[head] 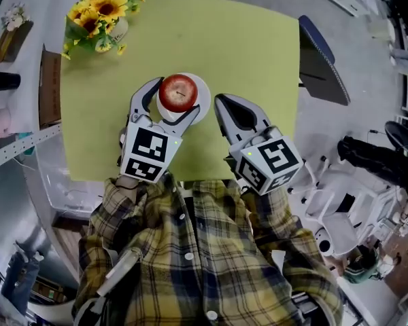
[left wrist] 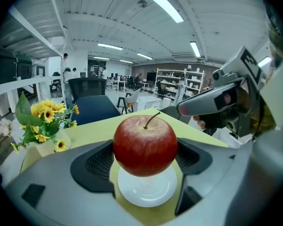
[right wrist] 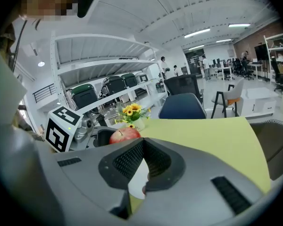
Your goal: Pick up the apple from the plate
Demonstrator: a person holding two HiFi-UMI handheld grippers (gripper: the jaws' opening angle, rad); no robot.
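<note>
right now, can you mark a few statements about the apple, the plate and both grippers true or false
1. The apple sits between the fingers of the left gripper. True.
2. The right gripper has its fingers spread around the plate. False: they are closed together with nothing between them, beside the plate.
3. The plate is blue. False: it is white.
4. The sunflowers stand at a corner of the green table. True.
</note>
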